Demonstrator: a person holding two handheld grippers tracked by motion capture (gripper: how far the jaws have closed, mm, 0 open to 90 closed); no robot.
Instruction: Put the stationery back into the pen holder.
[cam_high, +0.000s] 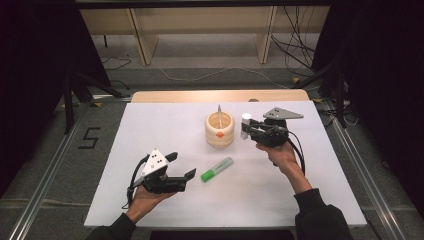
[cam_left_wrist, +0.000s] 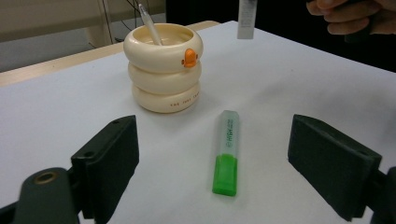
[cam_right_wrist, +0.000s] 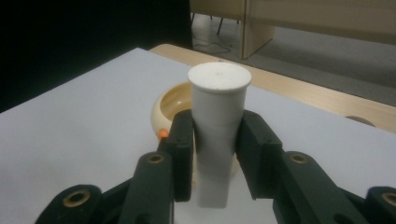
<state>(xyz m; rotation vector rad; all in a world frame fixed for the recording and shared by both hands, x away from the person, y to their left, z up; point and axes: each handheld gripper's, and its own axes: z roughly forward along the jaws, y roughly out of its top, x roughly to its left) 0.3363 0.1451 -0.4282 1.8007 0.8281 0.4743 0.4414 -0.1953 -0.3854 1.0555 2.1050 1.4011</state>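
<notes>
A cream ringed pen holder (cam_high: 219, 129) with an orange knob stands mid-table, a thin pen (cam_left_wrist: 149, 25) leaning inside it. My right gripper (cam_high: 245, 128) hovers just right of the holder, shut on an upright white cylinder (cam_right_wrist: 216, 130) clamped between both pads; the holder (cam_right_wrist: 173, 103) shows behind it. The cylinder's lower end (cam_left_wrist: 246, 18) hangs above the table in the left gripper view. A green highlighter (cam_high: 217, 169) lies on the white table (cam_high: 150, 125). My left gripper (cam_high: 182, 166) rests low at the front left, open, jaws wide apart, with the highlighter (cam_left_wrist: 226, 151) lying ahead between them.
A wooden strip (cam_high: 220, 95) borders the table's far edge. Beyond it are shelf legs (cam_high: 145, 40) and loose cables (cam_high: 295, 45) on the floor. Metal rails (cam_high: 45, 185) run along both sides of the table.
</notes>
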